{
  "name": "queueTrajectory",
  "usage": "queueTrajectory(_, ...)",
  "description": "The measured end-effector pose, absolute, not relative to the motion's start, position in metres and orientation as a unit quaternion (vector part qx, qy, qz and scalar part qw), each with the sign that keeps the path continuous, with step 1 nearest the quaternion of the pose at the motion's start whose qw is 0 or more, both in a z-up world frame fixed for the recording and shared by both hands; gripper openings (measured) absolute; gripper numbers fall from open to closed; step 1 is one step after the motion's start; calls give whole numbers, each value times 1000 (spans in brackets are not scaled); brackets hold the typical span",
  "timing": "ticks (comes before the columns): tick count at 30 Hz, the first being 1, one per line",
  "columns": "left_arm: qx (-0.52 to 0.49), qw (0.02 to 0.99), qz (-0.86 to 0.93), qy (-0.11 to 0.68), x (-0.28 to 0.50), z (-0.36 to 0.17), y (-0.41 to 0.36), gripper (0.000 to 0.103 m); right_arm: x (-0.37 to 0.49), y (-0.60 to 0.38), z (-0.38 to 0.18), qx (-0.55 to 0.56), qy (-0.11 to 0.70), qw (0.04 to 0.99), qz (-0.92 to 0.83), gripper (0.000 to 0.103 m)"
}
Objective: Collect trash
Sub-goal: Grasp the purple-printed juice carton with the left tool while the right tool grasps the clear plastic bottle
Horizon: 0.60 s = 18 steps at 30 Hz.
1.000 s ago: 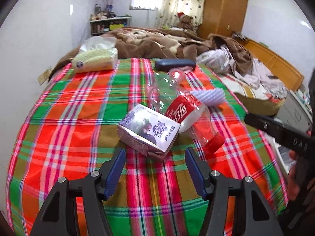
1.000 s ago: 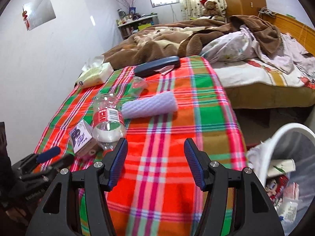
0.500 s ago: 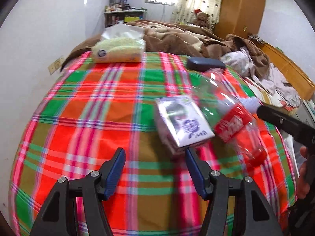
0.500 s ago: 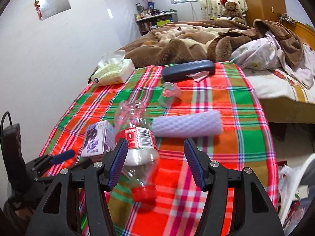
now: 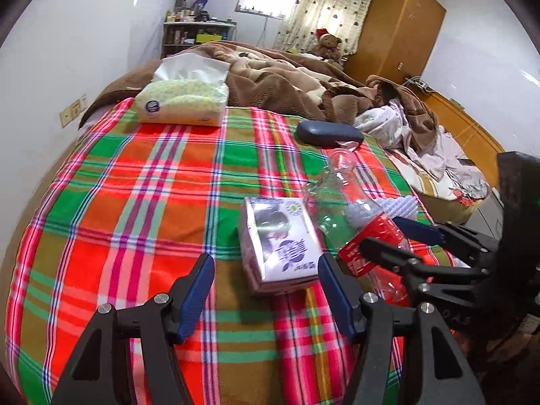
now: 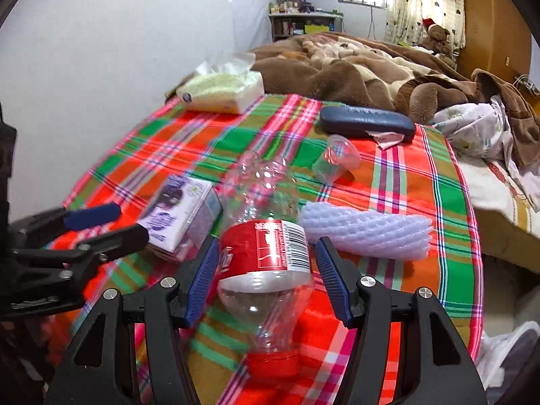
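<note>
Here, both grippers stood open at frame bottom: the right gripper (image 6: 266,276) straddled a clear red-labelled plastic bottle (image 6: 266,253), the left gripper (image 5: 266,290) beside a small purple-and-white carton (image 5: 280,243).

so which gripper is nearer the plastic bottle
Right. The right gripper has its jaws either side of the plastic bottle, not yet pressing. The left gripper is beside it, lined up on the small carton.
</note>
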<state>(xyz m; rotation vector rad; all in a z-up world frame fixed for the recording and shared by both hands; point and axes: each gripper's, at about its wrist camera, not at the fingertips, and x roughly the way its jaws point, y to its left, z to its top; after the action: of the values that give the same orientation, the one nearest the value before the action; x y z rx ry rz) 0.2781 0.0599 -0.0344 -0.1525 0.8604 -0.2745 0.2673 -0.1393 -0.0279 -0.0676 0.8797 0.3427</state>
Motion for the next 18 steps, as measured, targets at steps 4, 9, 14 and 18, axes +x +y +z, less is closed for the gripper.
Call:
queueTrajectory(4,-74,893,-139,421,286,-36,54,64,274,-147,-30,-15,430,886,175,62)
queueTrajectory(9,-67,887,-144,433,294,-44,46,68,276,-150,-31,-12,429,884,186,61)
queueTrajectory(14,-49,884,-132,445,301,-51,42,68,273,-152,-31,-27,431,882,190,61)
queueTrajectory(18,-38,883,-111,454,308,-58,41,68,269,-151,-29,-53,432,882,183,61)
